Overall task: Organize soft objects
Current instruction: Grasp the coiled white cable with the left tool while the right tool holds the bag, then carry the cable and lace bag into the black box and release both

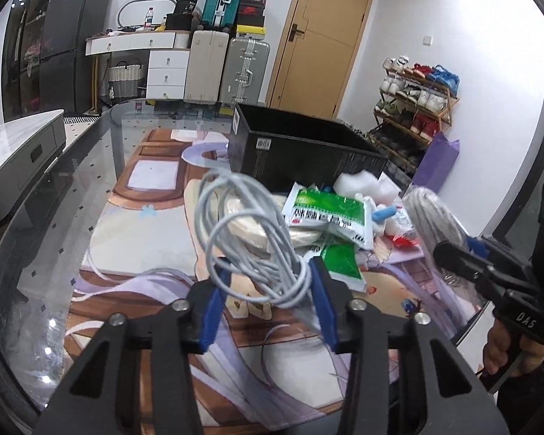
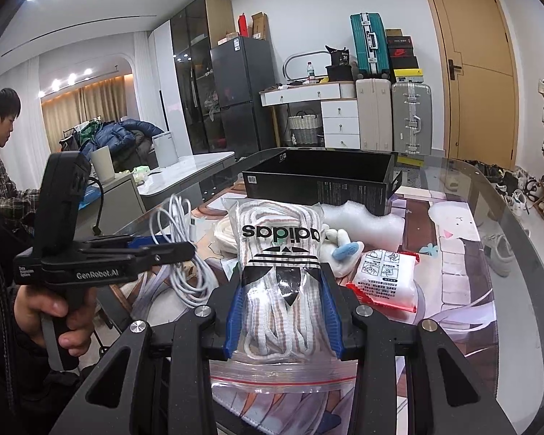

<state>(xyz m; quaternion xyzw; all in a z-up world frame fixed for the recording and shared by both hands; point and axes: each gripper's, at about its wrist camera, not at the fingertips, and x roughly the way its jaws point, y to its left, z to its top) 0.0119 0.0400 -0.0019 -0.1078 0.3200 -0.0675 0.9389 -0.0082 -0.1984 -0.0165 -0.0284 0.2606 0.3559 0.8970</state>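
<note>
Glass counter [image 2: 518,253] with a printed mat; both hand-held grippers are loaded, and the black box [image 2: 319,181] lies beyond them. Left hand-held gripper [image 1: 268,282]: blue pads closed on a loose coil of pale grey cable [image 1: 246,239], the loops rising toward 12 o'clock in the left wrist view and clear of the mat. Right hand-held gripper [image 2: 284,311]: pads clamped on a clear zip bag of white laces [image 2: 281,264], its long axis running 6 to 12 o'clock along the fingers and its red-lined seal at the 6 o'clock end. The open box stands at 12 o'clock from the right hand-held gripper and at about 1 o'clock from the left. By appearance the right one has the straighter line to it, so the coming move is judged a forward carry over the near wall. Between grippers and box lie a green sachet [image 1: 326,214], a red-edged white packet [image 2: 384,275], white foam [image 2: 366,217] and a small plush toy [image 2: 344,250].

Legible writing: "adidas" with trefoil on the bag, upside down in the right wrist view; "GenRobot.AI" on the left tool's body; "DAS" on the right tool's body. Sachet and packet bear Chinese print too small to read.
</note>
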